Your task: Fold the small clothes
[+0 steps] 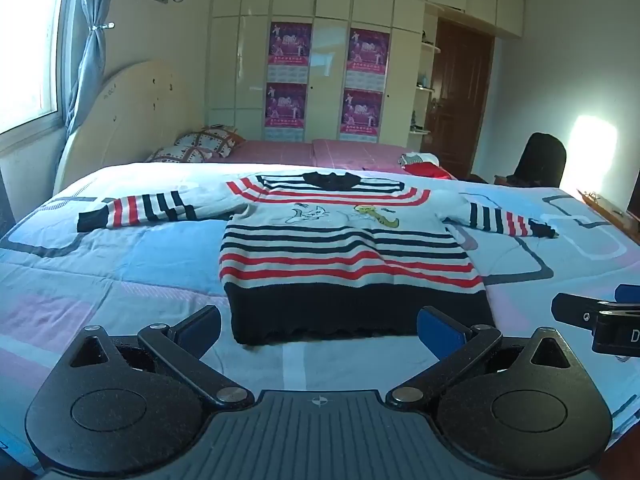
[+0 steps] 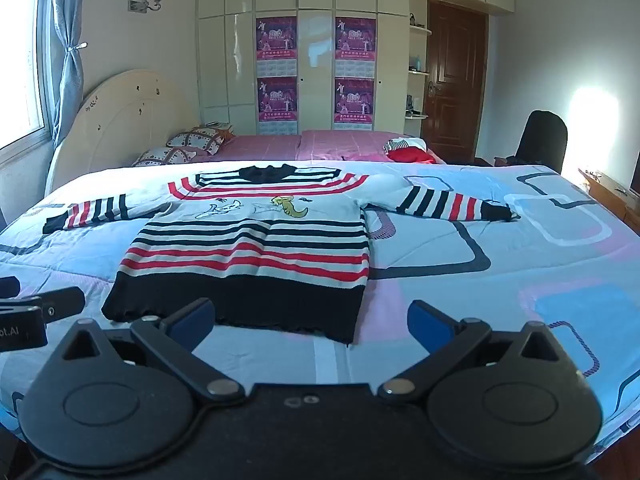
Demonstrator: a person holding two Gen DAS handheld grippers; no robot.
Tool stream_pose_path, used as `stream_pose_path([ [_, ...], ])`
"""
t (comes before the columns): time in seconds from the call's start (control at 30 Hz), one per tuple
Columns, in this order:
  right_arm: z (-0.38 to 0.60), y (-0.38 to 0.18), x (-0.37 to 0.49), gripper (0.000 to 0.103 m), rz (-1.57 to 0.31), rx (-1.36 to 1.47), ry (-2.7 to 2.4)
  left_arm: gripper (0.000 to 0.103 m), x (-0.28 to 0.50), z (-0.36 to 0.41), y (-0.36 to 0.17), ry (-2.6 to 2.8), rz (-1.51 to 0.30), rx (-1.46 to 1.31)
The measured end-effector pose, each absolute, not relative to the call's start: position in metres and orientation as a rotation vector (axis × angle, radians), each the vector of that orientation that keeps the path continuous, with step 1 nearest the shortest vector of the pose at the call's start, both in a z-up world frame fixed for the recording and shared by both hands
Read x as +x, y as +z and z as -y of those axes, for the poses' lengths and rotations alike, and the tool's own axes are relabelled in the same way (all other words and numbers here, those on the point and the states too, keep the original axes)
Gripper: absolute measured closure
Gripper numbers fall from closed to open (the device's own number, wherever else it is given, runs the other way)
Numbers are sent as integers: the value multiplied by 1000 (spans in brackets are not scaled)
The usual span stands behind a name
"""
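Observation:
A small knitted sweater (image 1: 344,256) (image 2: 256,256) lies flat on the bed, front up, with red, black and white stripes, a cartoon print on the chest and a black hem toward me. Both sleeves are spread out sideways. My left gripper (image 1: 320,330) hovers just short of the hem, open, nothing between its blue pads. In the right wrist view my right gripper (image 2: 312,322) stands open too, near the hem's right corner, empty. Each gripper shows at the edge of the other's view: the right gripper (image 1: 592,320) and the left gripper (image 2: 28,312).
The sweater rests on a light blue and pink patterned quilt (image 1: 120,264) (image 2: 500,240). Behind it lie a pink bedspread (image 1: 328,152), two pillows (image 1: 200,146) and a small pile of red and striped clothes (image 2: 406,150). A black chair (image 2: 542,140) stands at the right.

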State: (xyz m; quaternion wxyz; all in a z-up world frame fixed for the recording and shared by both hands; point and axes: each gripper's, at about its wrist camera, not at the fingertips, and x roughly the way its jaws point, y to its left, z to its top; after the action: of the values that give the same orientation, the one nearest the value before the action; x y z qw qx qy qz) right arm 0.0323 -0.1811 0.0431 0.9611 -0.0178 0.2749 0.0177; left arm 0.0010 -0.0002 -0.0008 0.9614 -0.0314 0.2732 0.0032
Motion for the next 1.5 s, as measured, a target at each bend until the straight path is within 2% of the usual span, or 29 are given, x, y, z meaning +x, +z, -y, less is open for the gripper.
stream_pose_path([
  [1.5,180,43,38,0,-557,-28,34,0,7,-1,3,-9,-539,-69],
])
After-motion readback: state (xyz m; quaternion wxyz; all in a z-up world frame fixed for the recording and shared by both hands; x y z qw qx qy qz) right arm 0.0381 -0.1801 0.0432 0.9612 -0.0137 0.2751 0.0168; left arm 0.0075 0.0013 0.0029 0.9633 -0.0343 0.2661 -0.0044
